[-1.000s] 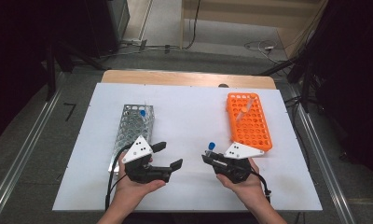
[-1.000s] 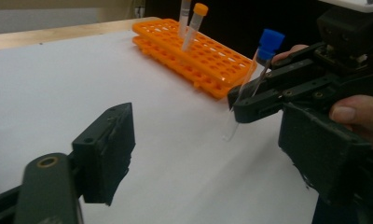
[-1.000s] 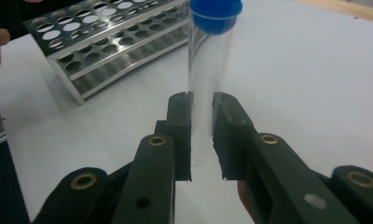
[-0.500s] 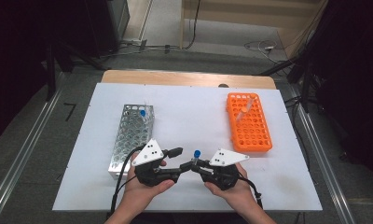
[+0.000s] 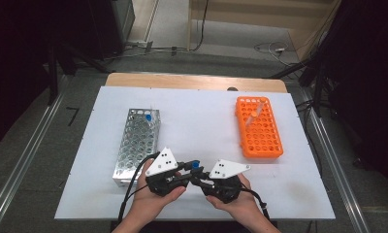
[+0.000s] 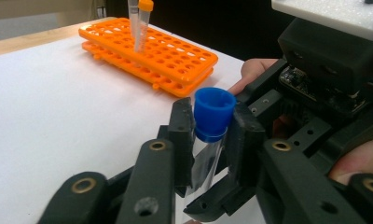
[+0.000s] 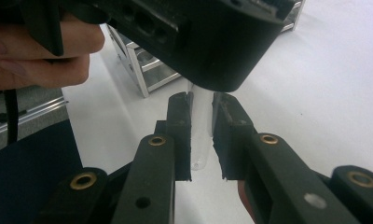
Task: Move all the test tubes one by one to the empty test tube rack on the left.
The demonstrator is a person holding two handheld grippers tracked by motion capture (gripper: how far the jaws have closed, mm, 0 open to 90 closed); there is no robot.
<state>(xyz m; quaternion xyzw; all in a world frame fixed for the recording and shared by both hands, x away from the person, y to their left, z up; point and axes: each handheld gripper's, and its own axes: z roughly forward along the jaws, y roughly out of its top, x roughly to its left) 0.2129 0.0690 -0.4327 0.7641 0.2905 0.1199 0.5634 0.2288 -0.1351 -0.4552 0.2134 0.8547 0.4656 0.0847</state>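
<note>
Over the desk's near edge, the left gripper (image 6: 208, 140) has just closed its jaws on the blue-capped tube (image 6: 211, 122) that the right gripper (image 7: 201, 135) clamps lower down, at its three o'clock, so a handover looks underway.

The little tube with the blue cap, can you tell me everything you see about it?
The clear plastic tube with the blue cap is thin and see-through, with a round blue cap, hollow on top, at one end and a rounded bottom at the other. It looks empty. It is off the white table, near its front edge, held between both claws. The left claw has just been closing and now pinches it below the cap. The right claw squeezes its lower part.
</note>
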